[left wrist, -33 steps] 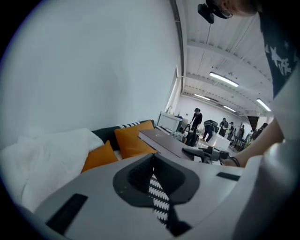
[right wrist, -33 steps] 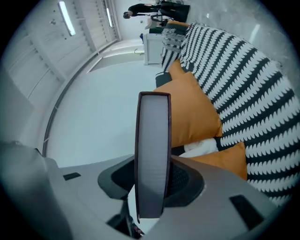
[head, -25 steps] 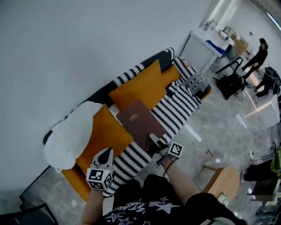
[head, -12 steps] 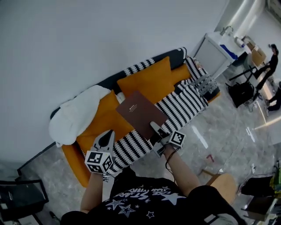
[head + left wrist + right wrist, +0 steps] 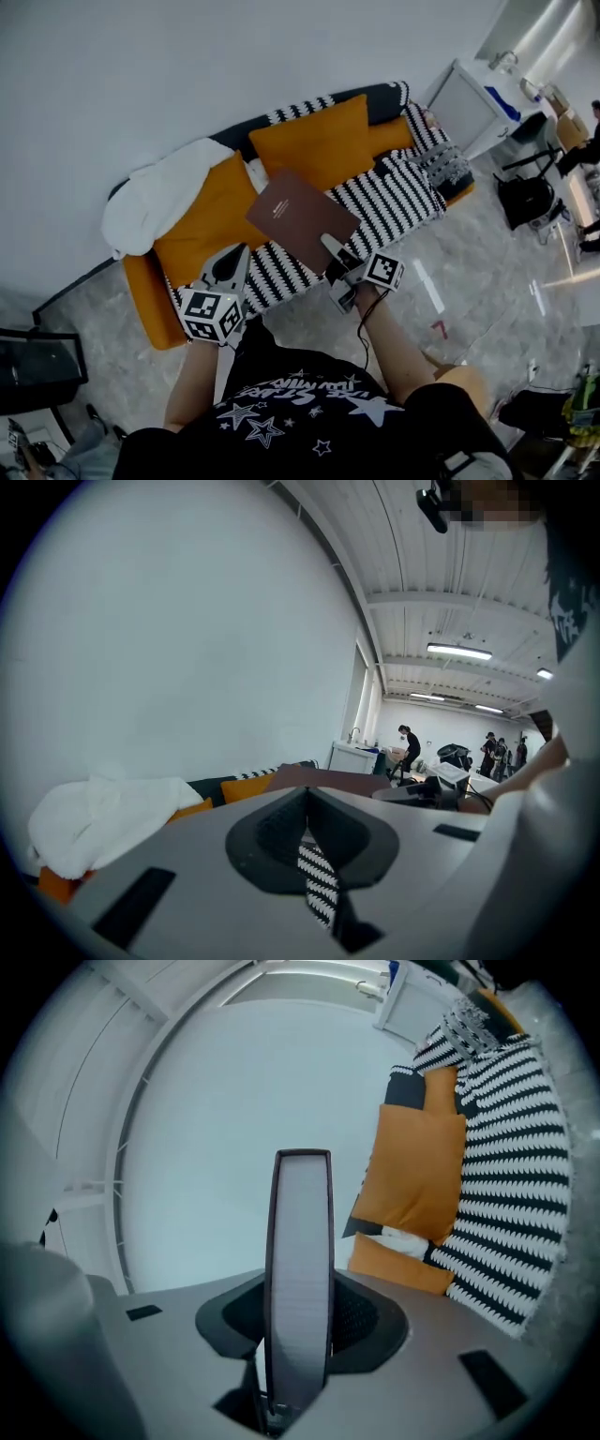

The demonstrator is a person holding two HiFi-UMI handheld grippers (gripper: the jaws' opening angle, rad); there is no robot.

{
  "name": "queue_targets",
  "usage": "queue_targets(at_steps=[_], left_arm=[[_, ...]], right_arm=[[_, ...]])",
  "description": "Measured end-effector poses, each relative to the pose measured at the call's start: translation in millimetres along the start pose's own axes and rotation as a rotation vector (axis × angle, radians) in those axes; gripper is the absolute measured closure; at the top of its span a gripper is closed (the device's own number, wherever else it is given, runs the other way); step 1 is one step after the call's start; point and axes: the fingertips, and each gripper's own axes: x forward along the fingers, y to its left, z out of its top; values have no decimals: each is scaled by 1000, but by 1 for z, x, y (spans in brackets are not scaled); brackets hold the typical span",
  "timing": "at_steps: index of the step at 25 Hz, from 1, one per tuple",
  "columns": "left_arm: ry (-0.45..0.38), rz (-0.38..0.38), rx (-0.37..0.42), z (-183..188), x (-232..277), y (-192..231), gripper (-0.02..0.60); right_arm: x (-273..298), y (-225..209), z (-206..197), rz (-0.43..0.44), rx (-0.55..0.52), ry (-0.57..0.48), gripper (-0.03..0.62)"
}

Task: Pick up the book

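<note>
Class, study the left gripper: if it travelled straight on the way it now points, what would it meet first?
Probably the brown book, just beyond the closed tips of the left gripper and held up by the right gripper. Depth is unclear: it might pass underneath to the striped blanket.

Book (image 5: 300, 214): thin, closed, plain dark-brown cover with a small pale mark near one corner. Right gripper (image 5: 330, 248) is clamped on its near edge. Cover faces up, roughly flat, held over the middle of the sofa (image 5: 142, 286) seat. Right gripper view shows the grey-white page block edge-on.
</note>
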Motion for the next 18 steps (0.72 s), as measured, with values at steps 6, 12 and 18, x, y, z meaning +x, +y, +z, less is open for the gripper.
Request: queue_targets(at_steps=[6,12,18], left_arm=[[0,29,11,-15,-20,-46,574],[-2,31,13,-35,-36,-107,574],[-6,21,39,-46,-39,-150,574]], right_arm=[[-53,1,-16,-8,-36,33,442],[-125,6,-18,33,-21,-24,442],[-167,5,-16,70,5,-69,442]])
